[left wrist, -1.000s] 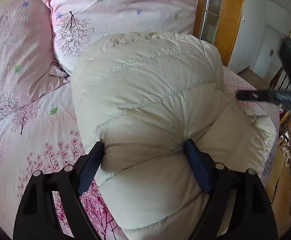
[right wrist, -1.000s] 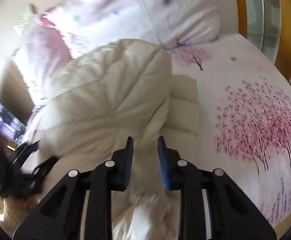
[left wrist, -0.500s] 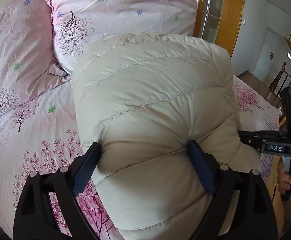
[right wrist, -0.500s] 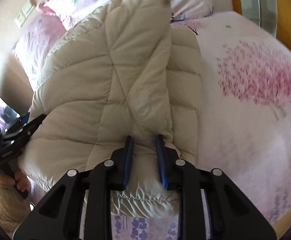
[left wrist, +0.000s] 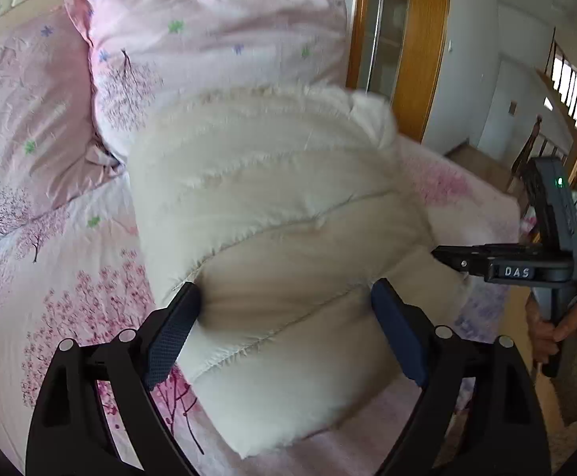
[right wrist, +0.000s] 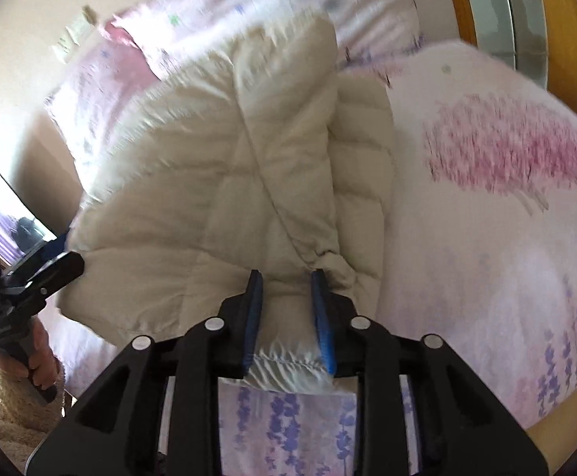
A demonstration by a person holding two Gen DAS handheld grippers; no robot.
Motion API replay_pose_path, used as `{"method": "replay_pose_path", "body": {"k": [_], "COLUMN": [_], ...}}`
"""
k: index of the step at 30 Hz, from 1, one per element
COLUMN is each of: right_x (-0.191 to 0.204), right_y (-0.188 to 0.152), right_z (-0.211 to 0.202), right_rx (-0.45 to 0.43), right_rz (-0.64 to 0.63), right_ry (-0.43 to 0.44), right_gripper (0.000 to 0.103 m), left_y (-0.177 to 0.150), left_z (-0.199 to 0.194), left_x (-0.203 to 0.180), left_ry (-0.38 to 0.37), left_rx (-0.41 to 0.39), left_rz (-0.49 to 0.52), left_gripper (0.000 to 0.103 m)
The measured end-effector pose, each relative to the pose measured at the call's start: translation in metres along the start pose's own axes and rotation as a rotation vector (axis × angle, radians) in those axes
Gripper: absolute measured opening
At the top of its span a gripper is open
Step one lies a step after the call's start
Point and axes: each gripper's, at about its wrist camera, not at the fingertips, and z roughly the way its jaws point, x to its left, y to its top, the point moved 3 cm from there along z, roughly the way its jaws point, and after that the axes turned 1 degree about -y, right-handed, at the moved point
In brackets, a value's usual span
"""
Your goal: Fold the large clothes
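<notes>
At the bottom of the left wrist view the left gripper stands spread wide, its blue pads pressing into either side of a thick folded bulk of the cream down jacket, which fills the centre of the frame. In the right wrist view the right gripper has its pads drawn close, pinching a gathered hem edge of the jacket low in the centre. The jacket lies on the pink blossom-print bedsheet, with pillows behind it in the upper frame. The step looks like laying a folded half down onto the bed. Next, both grippers probably need to lower the bundle flat, then let go without the puffy layers springing open.
</notes>
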Motion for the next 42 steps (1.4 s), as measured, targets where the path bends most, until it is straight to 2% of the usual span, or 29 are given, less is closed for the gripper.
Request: {"method": "replay_pose_path", "body": {"k": [4, 6, 7, 8, 9, 10, 11, 14, 16, 18, 19, 22, 23, 26, 28, 31, 38, 42], "right_x": [0.0, 0.004, 0.006, 0.007, 0.008, 0.006, 0.005, -0.001, -0.006, -0.012, -0.013, -0.012, -0.013, -0.018, -0.025, -0.038, -0.052, -0.062], "right_y": [0.004, 0.01, 0.019, 0.028, 0.044, 0.057, 0.073, 0.117, 0.145, 0.163, 0.17, 0.169, 0.168, 0.165, 0.16, 0.157, 0.153, 0.152], "right_z": [0.008, 0.004, -0.001, -0.007, -0.018, -0.025, -0.033, -0.036, -0.021, -0.004, 0.009, 0.025, 0.026, 0.025, 0.025, 0.034, 0.069, 0.082], "right_rx": [0.043, 0.07, 0.079, 0.068, 0.029, -0.002, -0.042, -0.09, -0.074, -0.039, -0.007, 0.021, 0.011, -0.03, -0.026, 0.01, 0.144, 0.181], "right_rz": [0.011, -0.005, -0.006, -0.002, 0.009, 0.021, 0.037, 0.074, 0.098, 0.135, 0.157, 0.177, 0.176, 0.152, 0.146, 0.143, 0.111, 0.123], "right_ry": [-0.001, -0.01, 0.001, 0.027, 0.067, 0.08, 0.1, 0.14, 0.156, 0.164, 0.185, 0.203, 0.201, 0.113, 0.046, -0.036, -0.148, -0.172], "right_gripper": [0.024, 0.026, 0.031, 0.042, 0.049, 0.066, 0.078, 0.082, 0.082, 0.082, 0.078, 0.016, 0.012, 0.008, 0.008, 0.008, 0.012, 0.013], "left_y": [-0.004, -0.003, 0.0, 0.003, 0.01, 0.017, 0.023, 0.051, 0.069, 0.082, 0.088, 0.1, 0.104, 0.109, 0.112, 0.11, 0.103, 0.096], "left_z": [0.013, 0.007, 0.002, -0.005, -0.015, -0.023, -0.028, -0.035, -0.026, -0.012, -0.004, 0.015, 0.021, 0.036, 0.044, 0.055, 0.081, 0.101], "left_x": [-0.003, -0.002, 0.0, 0.004, 0.011, 0.02, 0.027, 0.056, 0.077, 0.089, 0.093, 0.097, 0.098, 0.094, 0.091, 0.087, 0.085, 0.083], "left_ry": [0.022, 0.016, 0.002, -0.017, -0.038, -0.042, -0.035, 0.026, 0.05, 0.034, 0.035, 0.028, 0.03, 0.042, 0.058, 0.068, 0.048, 0.04], "left_rx": [0.023, 0.029, 0.026, 0.018, -0.005, -0.032, -0.054, -0.121, -0.115, -0.089, -0.075, -0.047, -0.039, -0.013, 0.005, 0.029, 0.099, 0.13], "left_rz": [0.016, 0.019, 0.012, -0.001, -0.024, -0.045, -0.057, -0.086, -0.112, -0.131, -0.137, -0.147, -0.148, -0.133, -0.111, -0.081, -0.076, -0.086], "left_gripper": [0.092, 0.091, 0.091, 0.091, 0.091, 0.091, 0.091, 0.091, 0.091, 0.091, 0.091, 0.091, 0.091, 0.091, 0.091, 0.091, 0.091, 0.092]}}
